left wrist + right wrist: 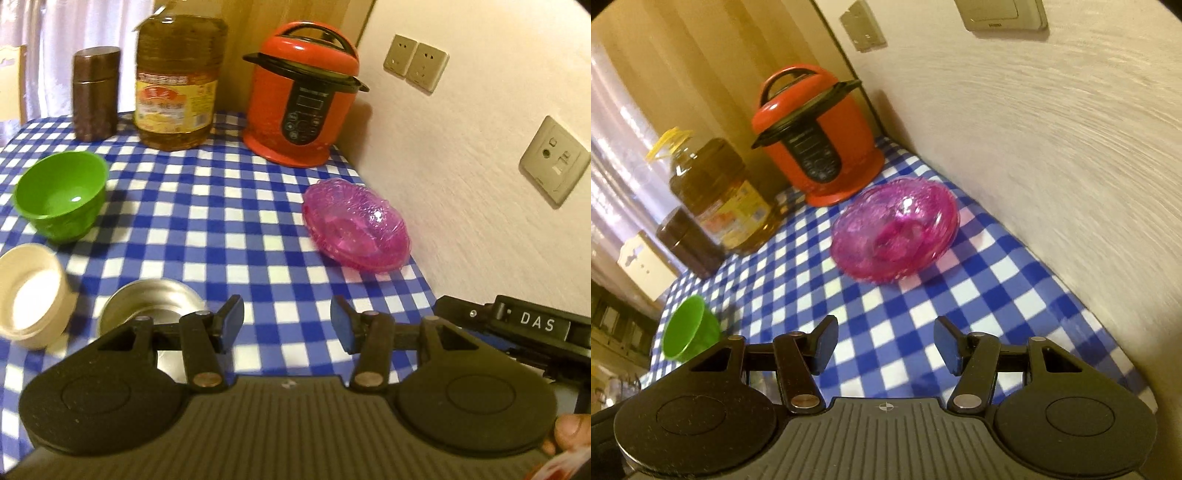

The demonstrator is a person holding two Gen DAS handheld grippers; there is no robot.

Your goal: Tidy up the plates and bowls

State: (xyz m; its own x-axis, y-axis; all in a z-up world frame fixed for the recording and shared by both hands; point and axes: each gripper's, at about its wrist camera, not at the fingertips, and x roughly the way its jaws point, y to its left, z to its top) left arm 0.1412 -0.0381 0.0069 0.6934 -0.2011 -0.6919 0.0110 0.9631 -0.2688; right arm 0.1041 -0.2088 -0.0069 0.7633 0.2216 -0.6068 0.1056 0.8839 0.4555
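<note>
Left wrist view is looking down over a table under a blue-and-white checked tablecloth [229, 206]. The left gripper [286, 326] is hanging above the cloth with its jaws standing apart and nothing between them. A green plastic bowl [61, 194] is sitting upright toward the left side, and a cream bowl [31, 295] is sitting nearer the camera at the left edge, blurred. Just beside the cream bowl, a metal bowl [151, 302] is resting on the cloth, partly hidden behind the gripper's left finger. A pink translucent bowl [356, 223] is lying tilted near the wall on the right. Along the back, a brown canister [96, 94], a large cooking-oil bottle [177, 79] and a red electric pressure cooker [304, 92] are standing in a row. Wall sockets [415, 62] are showing on the cream wall. Part of the other gripper's body, lettered DAS, is poking in at the lower right, with a fingertip [570, 430] showing below it.

Right wrist view is showing the right gripper [886, 345] above bare cloth, its jaws likewise apart and holding nothing. The pink bowl [895, 232] is lying ahead of it, close to the wall, with the pressure cooker [816, 134] behind. The green bowl [690, 334] is sitting at the far left.
</note>
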